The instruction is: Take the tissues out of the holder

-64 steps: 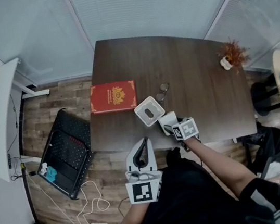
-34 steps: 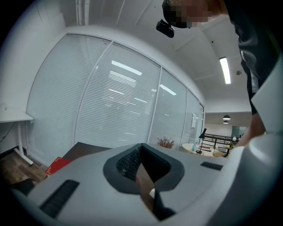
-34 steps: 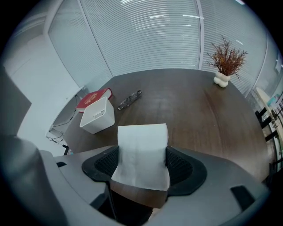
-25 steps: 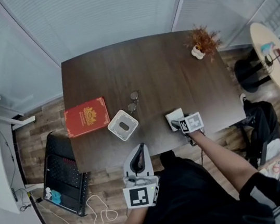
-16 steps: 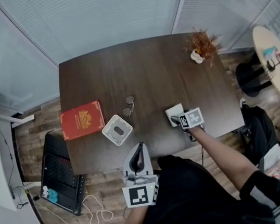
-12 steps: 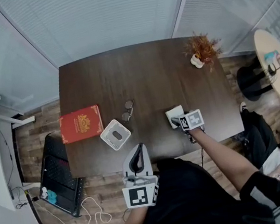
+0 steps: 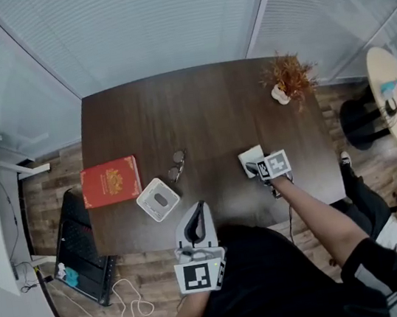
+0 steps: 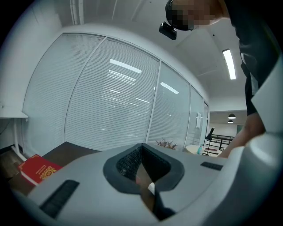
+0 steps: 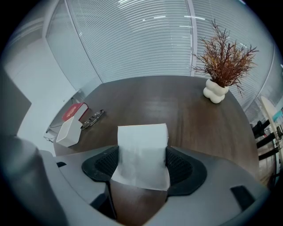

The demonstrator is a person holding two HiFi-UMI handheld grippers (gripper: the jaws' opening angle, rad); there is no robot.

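Observation:
A folded white stack of tissues (image 9: 142, 145) sits between the pads of my right gripper (image 9: 143, 165), which is shut on it just over the dark table (image 7: 199, 116). In the head view the tissues (image 7: 250, 158) and right gripper (image 7: 252, 168) are at the table's front right. The white square tissue holder (image 7: 158, 198) stands apart at the front left, its slot on top; in the right gripper view the holder (image 9: 70, 131) is far to the left. My left gripper (image 7: 203, 207) hangs off the table's near edge, jaws shut and nothing in them (image 8: 142, 165).
A red book (image 7: 110, 181) lies left of the holder, partly over the table edge. Folded glasses (image 7: 177, 166) lie just behind the holder. A dried plant in a white vase (image 7: 286, 76) stands at the back right. A black chair (image 7: 85, 246) is on the floor at left.
My right gripper has carried the tissues rightwards, away from the holder they were beside. The head view has swung, so the holder and book sit further left. The left gripper has stayed put.

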